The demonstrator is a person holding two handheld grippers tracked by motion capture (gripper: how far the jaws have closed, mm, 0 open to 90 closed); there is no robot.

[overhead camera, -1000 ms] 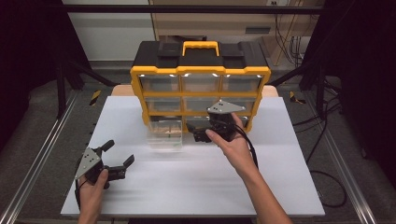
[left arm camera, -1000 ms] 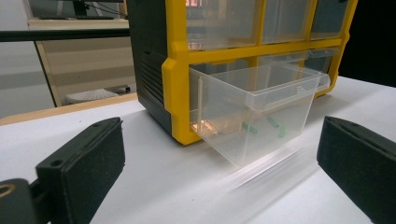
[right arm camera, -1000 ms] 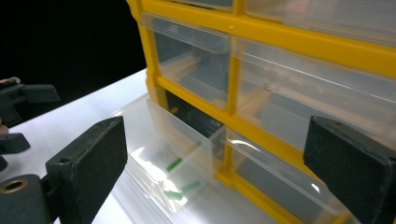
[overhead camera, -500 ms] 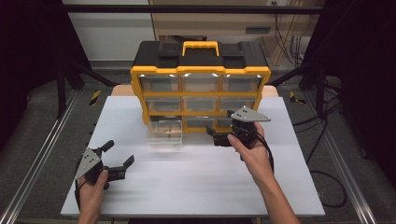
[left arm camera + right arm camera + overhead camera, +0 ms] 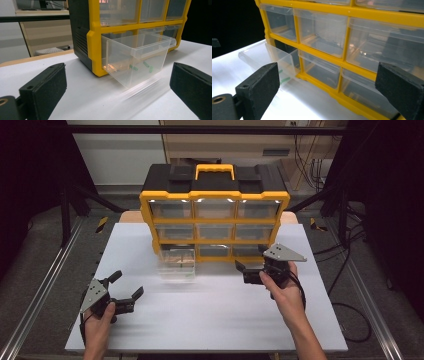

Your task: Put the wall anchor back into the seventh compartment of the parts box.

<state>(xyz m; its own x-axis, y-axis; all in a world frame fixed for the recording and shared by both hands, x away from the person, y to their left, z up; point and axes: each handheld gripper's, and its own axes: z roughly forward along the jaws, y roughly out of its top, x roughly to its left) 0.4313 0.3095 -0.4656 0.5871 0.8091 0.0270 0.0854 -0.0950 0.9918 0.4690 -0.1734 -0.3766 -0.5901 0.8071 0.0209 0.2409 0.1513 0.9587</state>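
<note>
A yellow and black organiser cabinet (image 5: pixel 215 220) with clear drawers stands at the back of the white table (image 5: pixel 210 320). Its bottom-left clear drawer (image 5: pixel 176 264) is pulled out and holds a few small green pieces (image 5: pixel 147 66). My left gripper (image 5: pixel 126 285) rests open at the front left, facing that drawer (image 5: pixel 135 60) from a distance. In its own view the left gripper (image 5: pixel 117 86) has nothing between the jaws. My right gripper (image 5: pixel 244 273) is open in front of the cabinet's bottom-right drawers, to the right of the pulled-out drawer (image 5: pixel 277 56). The right gripper (image 5: pixel 327 87) is empty.
Metal rails (image 5: pixel 42 290) run along both sides of the table. Cables (image 5: pixel 350 320) lie on the floor at the right. Bare white table surface stretches between the two hands and along the front edge.
My right gripper has moved to the right, away from the pulled-out drawer, and a little toward the person. The left gripper has stayed put.
</note>
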